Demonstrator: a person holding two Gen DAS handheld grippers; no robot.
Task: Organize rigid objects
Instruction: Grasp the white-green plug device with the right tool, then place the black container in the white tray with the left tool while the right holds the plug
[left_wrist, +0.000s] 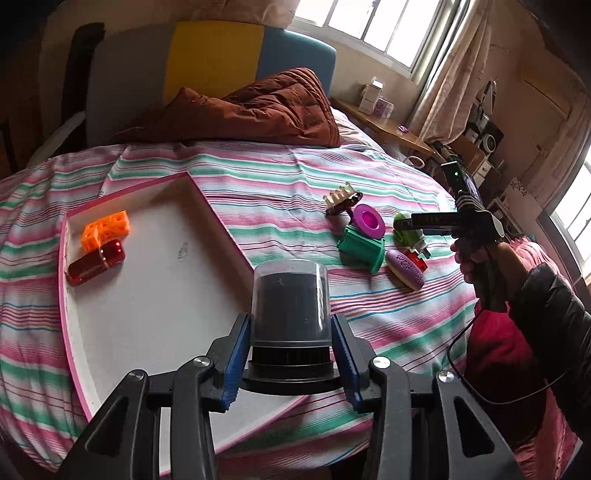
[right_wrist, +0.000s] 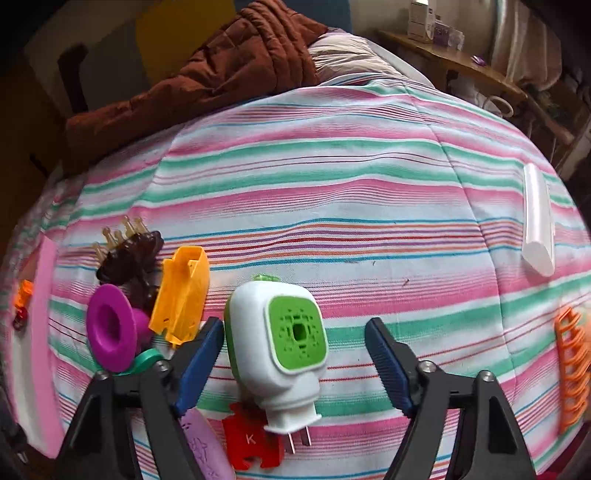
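My left gripper (left_wrist: 290, 332) is shut on a clear-capped black cylinder (left_wrist: 289, 301) and holds it over the near right edge of a pink-rimmed white tray (left_wrist: 147, 295). The tray holds an orange block (left_wrist: 105, 229) and a red capsule (left_wrist: 96, 260). My right gripper (right_wrist: 295, 354) is open around a white and green plug-in device (right_wrist: 280, 339) lying on the striped bed, its left finger close beside it. The right gripper also shows in the left wrist view (left_wrist: 432, 221), over a cluster of toys.
Near the device lie a purple cup (right_wrist: 110, 328), a yellow plastic part (right_wrist: 183, 295), a brown hair claw (right_wrist: 127, 251), a red piece marked K (right_wrist: 251, 439) and a purple oval (right_wrist: 205, 446). A white tube (right_wrist: 537, 218) and an orange clip (right_wrist: 572, 362) lie right. A brown quilt (left_wrist: 251, 107) lies behind.
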